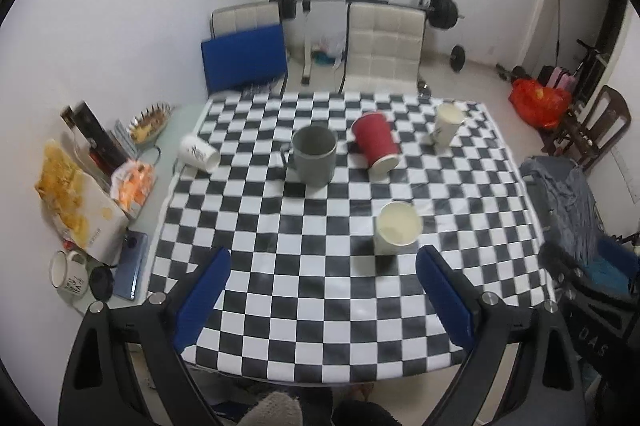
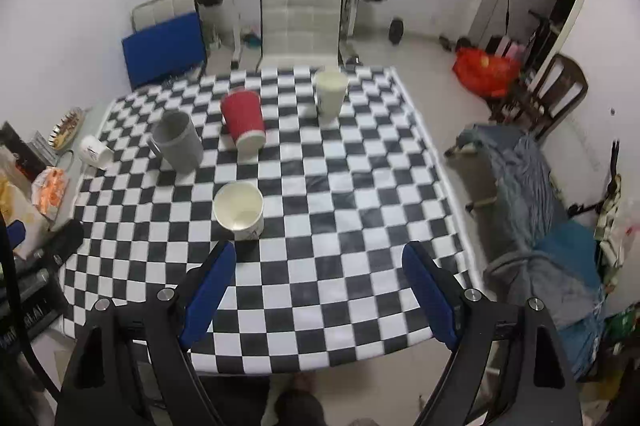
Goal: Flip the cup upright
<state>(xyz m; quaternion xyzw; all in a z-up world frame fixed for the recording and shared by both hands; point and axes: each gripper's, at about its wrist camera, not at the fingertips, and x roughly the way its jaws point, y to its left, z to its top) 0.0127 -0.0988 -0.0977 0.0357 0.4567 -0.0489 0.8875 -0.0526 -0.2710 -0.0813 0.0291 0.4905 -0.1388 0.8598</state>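
Observation:
A red paper cup (image 1: 376, 141) (image 2: 244, 124) lies on its side on the checkered tablecloth (image 1: 320, 298), mouth toward me. A white cup (image 1: 199, 153) (image 2: 95, 151) lies on its side at the cloth's left edge. A grey mug (image 1: 314, 155) (image 2: 179, 141) stands upright. Two white paper cups stand upright, one near (image 1: 397, 228) (image 2: 240, 211) and one far (image 1: 447, 124) (image 2: 330, 93). My left gripper (image 1: 323, 266) is open and empty above the near table. My right gripper (image 2: 320, 262) is open and empty, right of the near white cup.
Snack bags (image 1: 80, 202), a box, a phone (image 1: 134, 264) and an enamel mug (image 1: 70, 272) crowd the table's left strip. Two white chairs (image 1: 384, 46) and a barbell rack stand behind. A grey blanket-covered seat (image 2: 532, 186) is at the right.

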